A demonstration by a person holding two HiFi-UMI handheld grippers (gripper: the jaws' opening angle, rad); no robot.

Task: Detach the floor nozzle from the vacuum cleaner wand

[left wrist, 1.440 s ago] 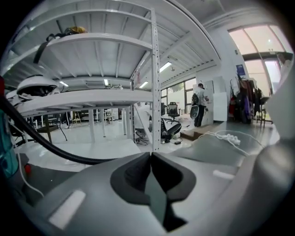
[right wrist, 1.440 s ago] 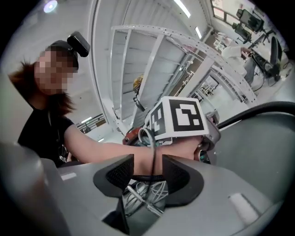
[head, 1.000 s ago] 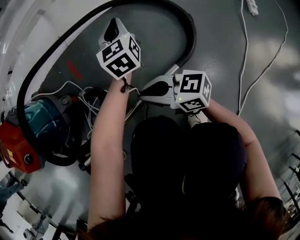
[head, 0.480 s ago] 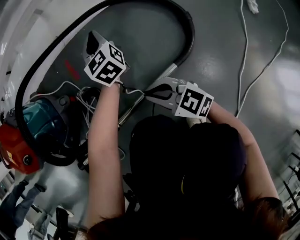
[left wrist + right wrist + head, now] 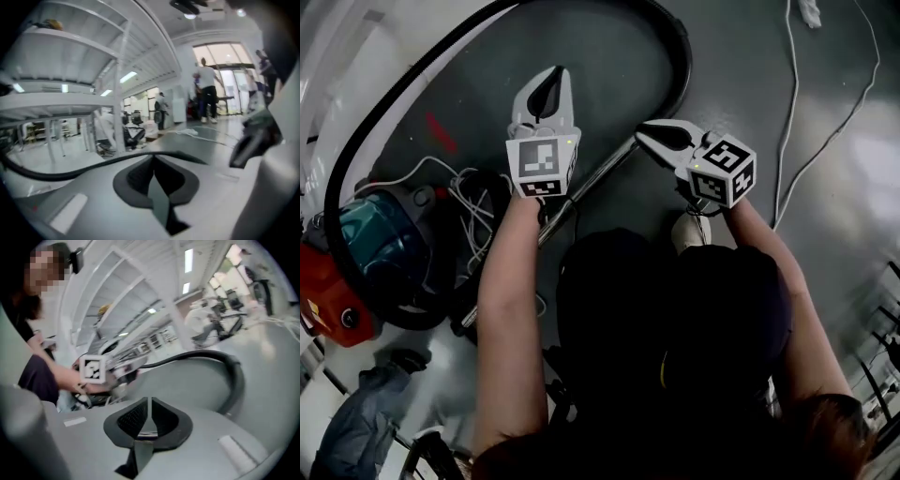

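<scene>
Both claws have swung round in the last second. My left claw [image 5: 553, 73] now points away, pinched shut on nothing, with the wand [image 5: 598, 176] passing just beneath its body. My right claw [image 5: 643, 133] is cracking open, empty, its tips just beside the wand's hose end. I can't see the floor nozzle, so I judge detaching hasn't begun.

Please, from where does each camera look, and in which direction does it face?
Head view: on the head, steeply down at the floor; forearms, left gripper and right gripper show.
Left gripper view: on the left gripper, across the floor toward shelving; its shut jaws show.
Right gripper view: on the right gripper, toward the left gripper and the hand holding it; its jaws are opening, nothing between them.
Shared: all three show the black hose.
</scene>
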